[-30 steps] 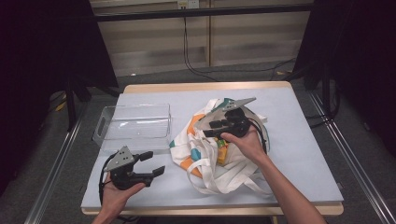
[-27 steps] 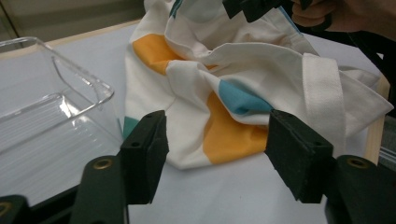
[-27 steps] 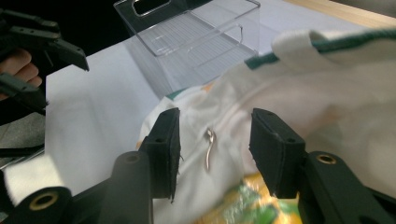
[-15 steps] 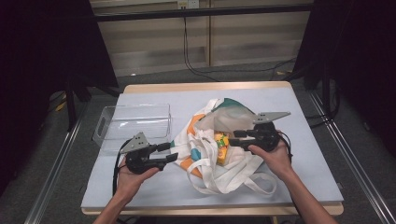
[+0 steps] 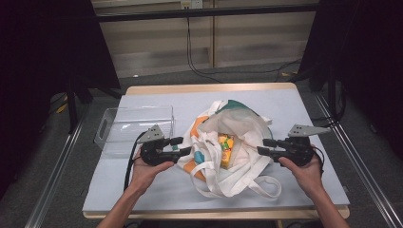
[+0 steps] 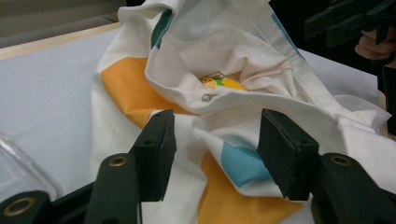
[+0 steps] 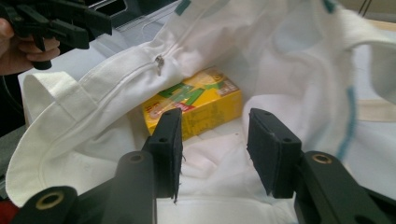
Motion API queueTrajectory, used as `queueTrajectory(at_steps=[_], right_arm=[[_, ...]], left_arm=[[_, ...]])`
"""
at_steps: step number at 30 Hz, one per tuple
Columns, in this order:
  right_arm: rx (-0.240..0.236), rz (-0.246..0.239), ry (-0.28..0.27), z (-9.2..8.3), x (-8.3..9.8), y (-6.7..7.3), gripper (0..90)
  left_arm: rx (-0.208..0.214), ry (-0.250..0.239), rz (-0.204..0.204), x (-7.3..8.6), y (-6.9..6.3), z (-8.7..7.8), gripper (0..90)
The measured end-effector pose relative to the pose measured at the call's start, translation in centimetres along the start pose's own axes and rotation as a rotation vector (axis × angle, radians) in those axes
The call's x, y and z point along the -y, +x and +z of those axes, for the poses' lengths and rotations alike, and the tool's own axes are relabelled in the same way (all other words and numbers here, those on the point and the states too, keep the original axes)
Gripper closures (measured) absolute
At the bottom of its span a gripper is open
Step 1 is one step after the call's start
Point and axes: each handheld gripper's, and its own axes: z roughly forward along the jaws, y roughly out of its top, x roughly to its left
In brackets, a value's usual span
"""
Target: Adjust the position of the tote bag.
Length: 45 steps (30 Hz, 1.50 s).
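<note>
A white cloth tote bag with orange, teal and blue patches lies in the middle of the table, its mouth gaping. A yellow carton rests inside it, its printed top visible in the right gripper view and just a corner in the left gripper view. My left gripper points at the bag's left side; its jaws have just been closing and stand apart, with folded cloth ahead. My right gripper faces the bag's right rim; its jaws have been closing too and stand apart over white cloth.
A clear plastic bin stands just left of the bag, behind my left hand. The bag's long handles trail toward the table's front edge. A pale mat covers the tabletop. Cables lie on the floor beyond the far edge.
My right gripper came off the top of the bag to its right side. My left gripper moved from the front left up to the bag's left edge. The bag's mouth now shows the yellow carton.
</note>
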Motion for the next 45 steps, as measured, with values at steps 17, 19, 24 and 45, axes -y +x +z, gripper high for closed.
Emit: queueTrajectory(at_steps=[17, 19, 24, 45], right_arm=[[0.122, 0.038, 0.007, -1.1, 1.6, -2.3, 53.5], [0.131, 0.045, 0.004, -1.0, 1.8, -2.7, 51.7], [0.138, 0.056, 0.019, -0.7, 2.0, -3.2, 53.3], [0.135, 0.024, 0.086, 1.1, 2.3, -3.2, 87.3]], left_arm=[[-0.004, 0.049, -0.072, -1.8, 2.2, 4.3, 59.2], [0.003, 0.051, -0.1, -1.7, 2.5, 4.7, 62.6], [-0.008, 0.067, -0.1, -1.7, 2.9, 5.8, 63.1], [-0.066, 0.125, -0.153, -1.6, 3.1, 8.2, 36.3]])
